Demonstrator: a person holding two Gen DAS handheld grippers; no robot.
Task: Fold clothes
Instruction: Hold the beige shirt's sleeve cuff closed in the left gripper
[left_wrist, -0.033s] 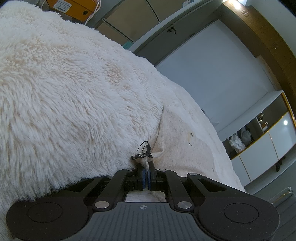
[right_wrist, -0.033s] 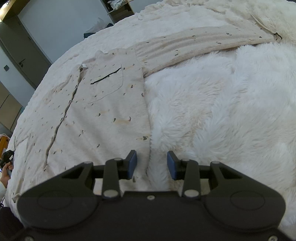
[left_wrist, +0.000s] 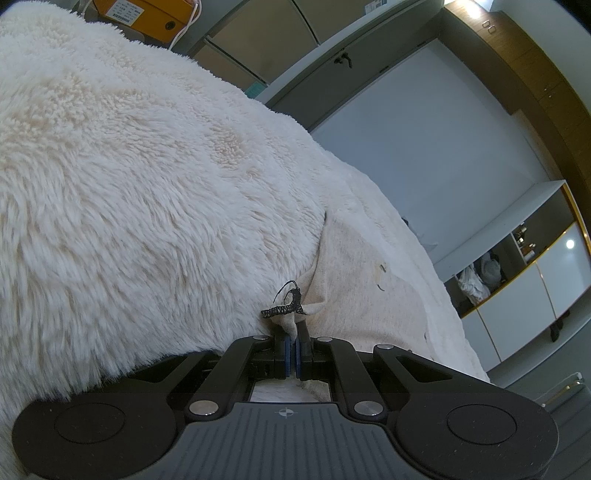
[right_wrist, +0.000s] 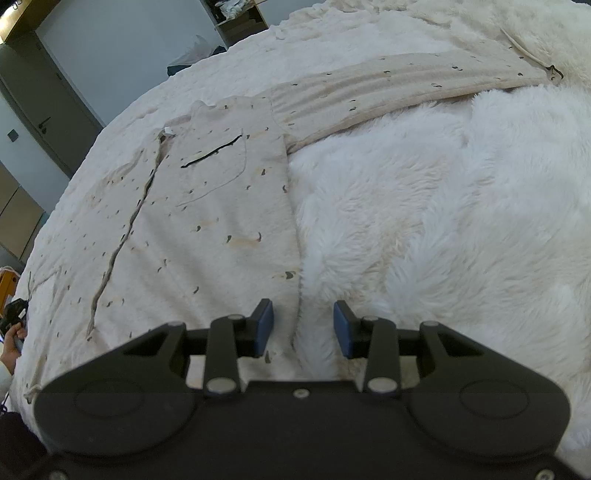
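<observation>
A cream pyjama top (right_wrist: 221, 236) with small dark prints lies flat on a fluffy white blanket (right_wrist: 443, 221). Its chest pocket (right_wrist: 214, 158) has a black trim, and one sleeve (right_wrist: 406, 85) stretches to the right. My right gripper (right_wrist: 303, 325) is open just above the top's side edge, which runs between the blue pads without touching them. In the left wrist view, my left gripper (left_wrist: 293, 341) is shut on a corner of the top (left_wrist: 354, 280), where a black braided trim (left_wrist: 284, 308) sticks out above the jaws.
An orange box (left_wrist: 144, 14) sits beyond the blanket's far edge. White cabinets and an open shelf (left_wrist: 517, 258) line the wall on the right. A hand (right_wrist: 11, 347) shows at the left edge of the right wrist view. A grey door (right_wrist: 44, 122) stands behind the bed.
</observation>
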